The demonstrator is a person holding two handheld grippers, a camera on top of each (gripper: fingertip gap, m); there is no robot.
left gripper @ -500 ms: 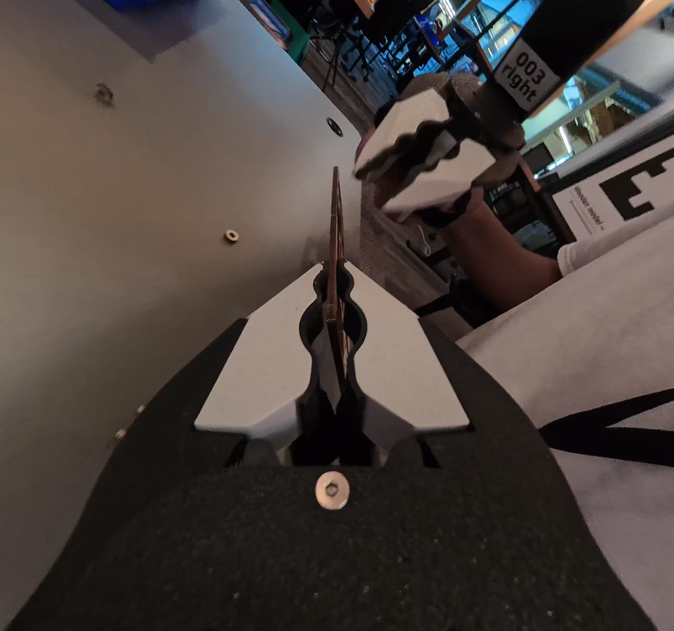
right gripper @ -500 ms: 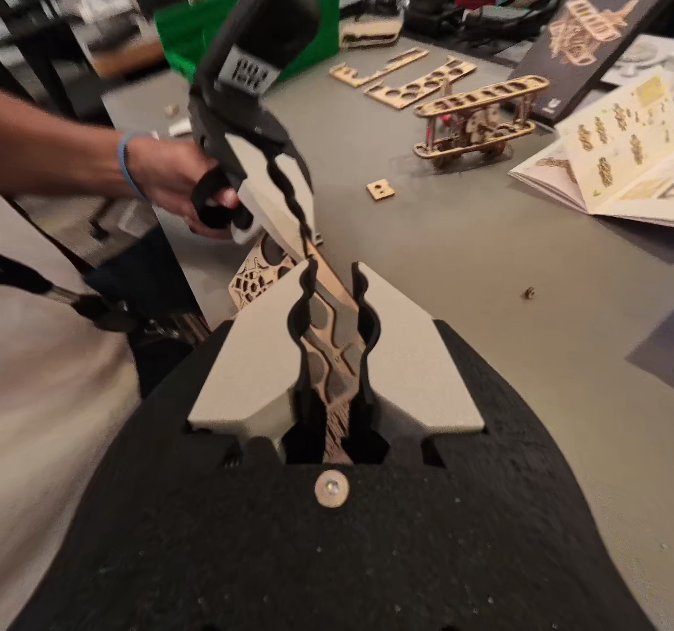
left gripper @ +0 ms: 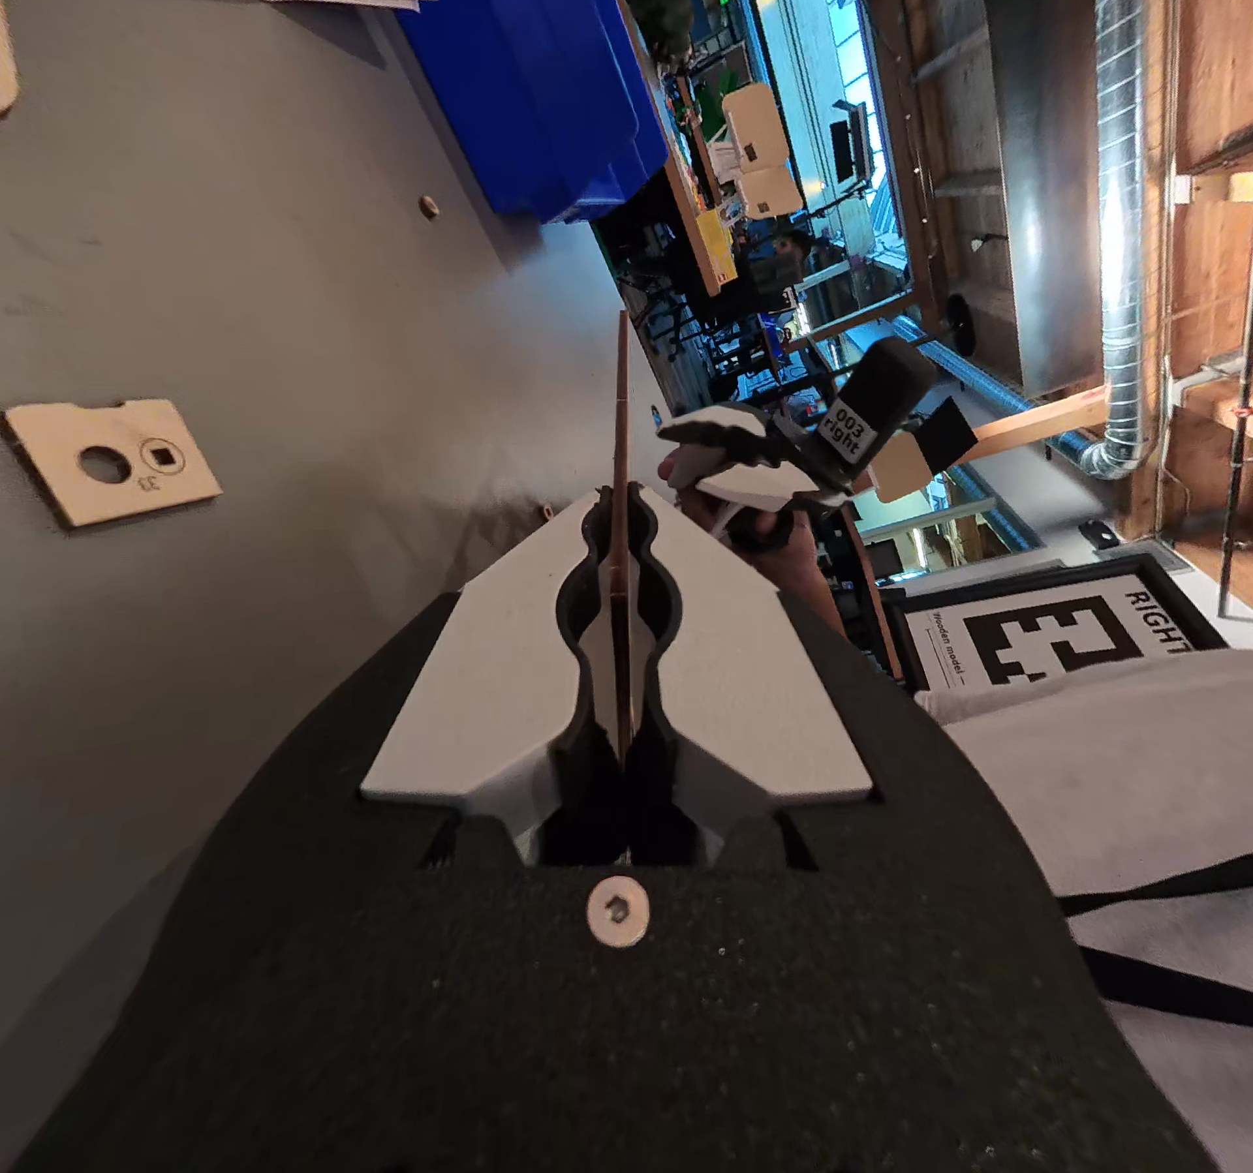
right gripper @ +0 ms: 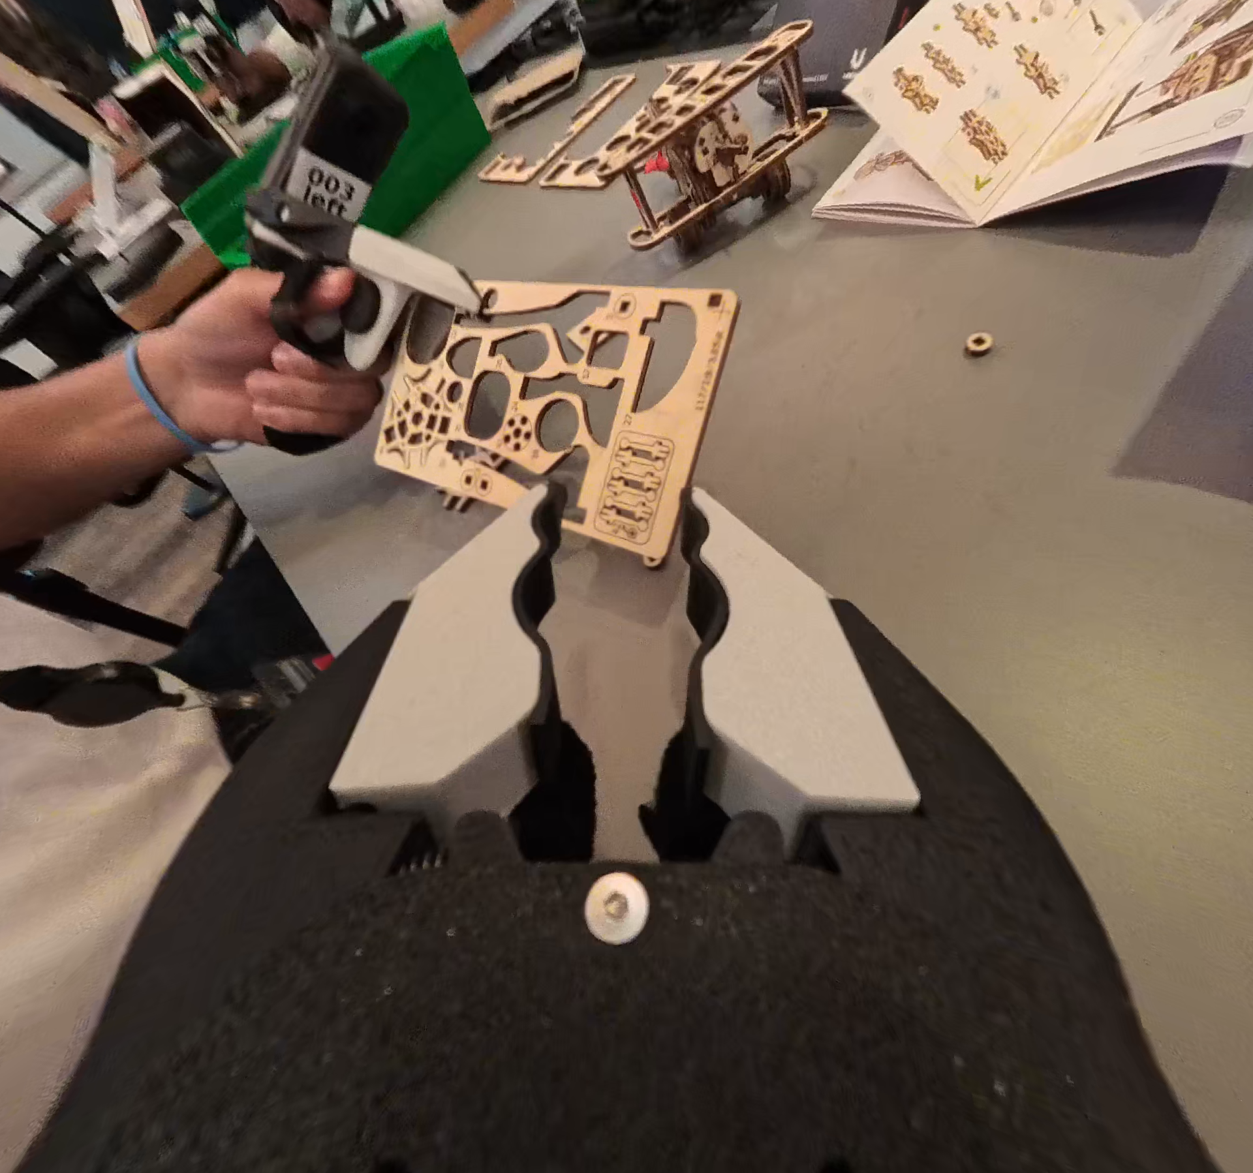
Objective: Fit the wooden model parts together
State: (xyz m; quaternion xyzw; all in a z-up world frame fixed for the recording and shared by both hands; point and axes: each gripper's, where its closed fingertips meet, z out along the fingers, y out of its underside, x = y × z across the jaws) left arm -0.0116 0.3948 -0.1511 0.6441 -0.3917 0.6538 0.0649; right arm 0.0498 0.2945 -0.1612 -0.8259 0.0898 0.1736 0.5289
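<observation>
Left gripper (right gripper: 474, 300), fingers clamped on a corner of the thin, pale laser-cut plywood parts sheet (right gripper: 563, 408), holds it above the grey table (right gripper: 915, 530). Right gripper (right gripper: 617, 530) gapes empty beside it. Sheet likely light, stiff, brittle; grasp solid borders.

Straight ahead of your right tool (right gripper: 617, 523), the wooden sheet (right gripper: 563, 408) stands on edge and blocks the way, pinched at its upper corner by the left tool (right gripper: 474, 300). Beyond it the wooden biplane (right gripper: 712, 144) and the open booklet (right gripper: 1058, 76) crowd the far surface (right gripper: 949, 530). To the tool's right the surface lies bare except for one small ring (right gripper: 976, 344). Left of your left tool (left gripper: 618, 503), a flat wooden plate (left gripper: 112, 459) lies on the surface.
</observation>
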